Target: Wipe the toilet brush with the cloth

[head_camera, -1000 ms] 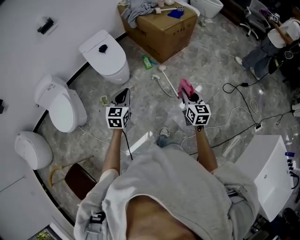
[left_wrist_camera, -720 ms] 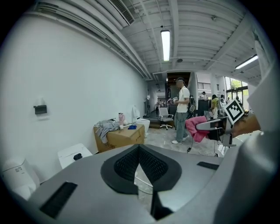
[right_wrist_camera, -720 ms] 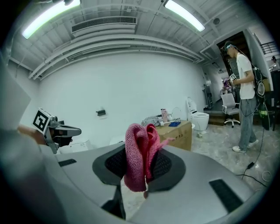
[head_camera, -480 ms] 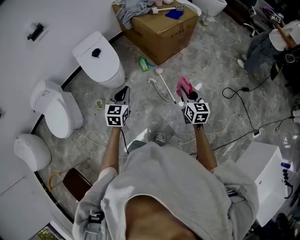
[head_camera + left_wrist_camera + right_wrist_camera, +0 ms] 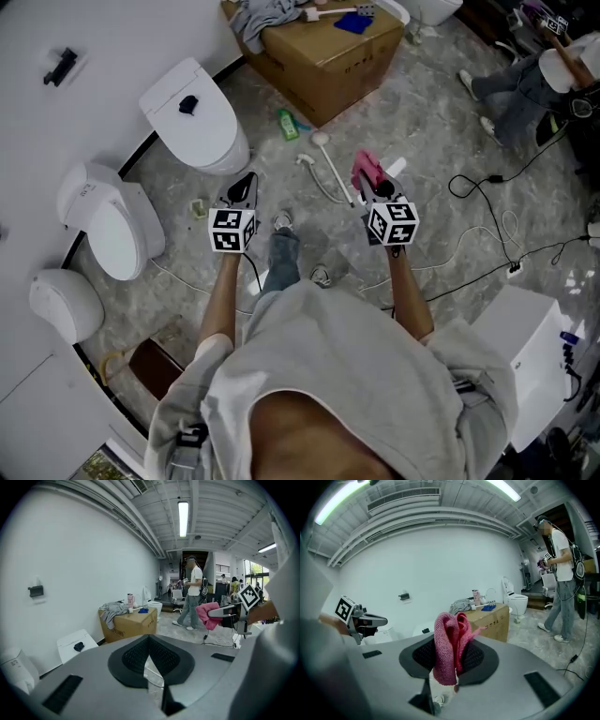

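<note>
Holding a folded pink knitted cloth (image 5: 448,649) clamped in the right gripper (image 5: 369,184), the person keeps the left gripper (image 5: 244,188) closed and empty. A white long-handled toilet brush (image 5: 330,165) lies on the floor ahead, apart from both. Wiping seems not yet begun; reaching it comes next.

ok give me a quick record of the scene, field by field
left gripper: jaws together, nothing between them
right gripper: shut on the pink cloth
toilet brush: lying on the floor, just beyond the two grippers, neither touching it
wiping: not yet begun
nearby: green bottle on the floor, cardboard box behind it
</note>
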Action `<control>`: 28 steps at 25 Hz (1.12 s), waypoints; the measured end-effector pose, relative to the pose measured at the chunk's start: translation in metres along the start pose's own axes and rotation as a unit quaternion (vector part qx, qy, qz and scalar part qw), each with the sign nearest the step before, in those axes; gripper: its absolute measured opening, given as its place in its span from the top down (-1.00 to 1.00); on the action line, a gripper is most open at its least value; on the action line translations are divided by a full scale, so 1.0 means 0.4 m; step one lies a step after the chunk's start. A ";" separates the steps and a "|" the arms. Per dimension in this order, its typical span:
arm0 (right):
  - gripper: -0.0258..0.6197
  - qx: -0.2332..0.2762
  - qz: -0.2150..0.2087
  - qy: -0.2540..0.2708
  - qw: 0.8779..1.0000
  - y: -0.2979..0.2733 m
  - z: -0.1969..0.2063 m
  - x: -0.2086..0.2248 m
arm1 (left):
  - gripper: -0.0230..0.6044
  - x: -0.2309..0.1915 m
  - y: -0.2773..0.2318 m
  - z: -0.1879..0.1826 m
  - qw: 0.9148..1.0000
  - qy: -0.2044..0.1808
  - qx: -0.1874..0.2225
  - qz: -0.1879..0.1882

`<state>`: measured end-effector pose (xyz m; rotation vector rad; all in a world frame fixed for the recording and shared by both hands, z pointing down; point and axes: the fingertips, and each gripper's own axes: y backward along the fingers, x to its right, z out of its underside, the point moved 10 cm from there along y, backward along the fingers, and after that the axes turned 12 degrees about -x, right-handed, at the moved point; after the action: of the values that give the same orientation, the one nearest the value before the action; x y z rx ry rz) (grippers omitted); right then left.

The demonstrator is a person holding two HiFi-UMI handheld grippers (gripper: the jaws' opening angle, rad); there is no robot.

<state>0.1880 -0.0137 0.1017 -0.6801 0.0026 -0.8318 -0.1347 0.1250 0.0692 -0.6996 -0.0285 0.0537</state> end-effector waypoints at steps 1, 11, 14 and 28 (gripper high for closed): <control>0.57 -0.003 0.001 0.000 1.000 -0.016 -0.006 0.002 | 0.87 -0.012 -0.018 -0.004 1.000 0.002 -0.001 0.002; 0.57 -0.037 0.038 -0.014 0.999 -0.216 -0.095 0.022 | 0.87 -0.179 -0.272 -0.085 0.998 0.008 -0.010 0.059; 0.57 -0.048 0.048 -0.015 0.998 -0.298 -0.140 0.028 | 0.87 -0.246 -0.359 -0.107 0.997 0.012 -0.017 0.078; 0.57 -0.101 0.058 -0.023 0.993 -0.625 -0.244 0.050 | 0.87 -0.426 -0.664 -0.092 0.988 0.026 -0.067 0.139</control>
<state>0.0066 -0.2005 0.1691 -0.8805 0.0848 -0.7098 -0.2925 -0.1117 0.2106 -0.8364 0.1176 0.3042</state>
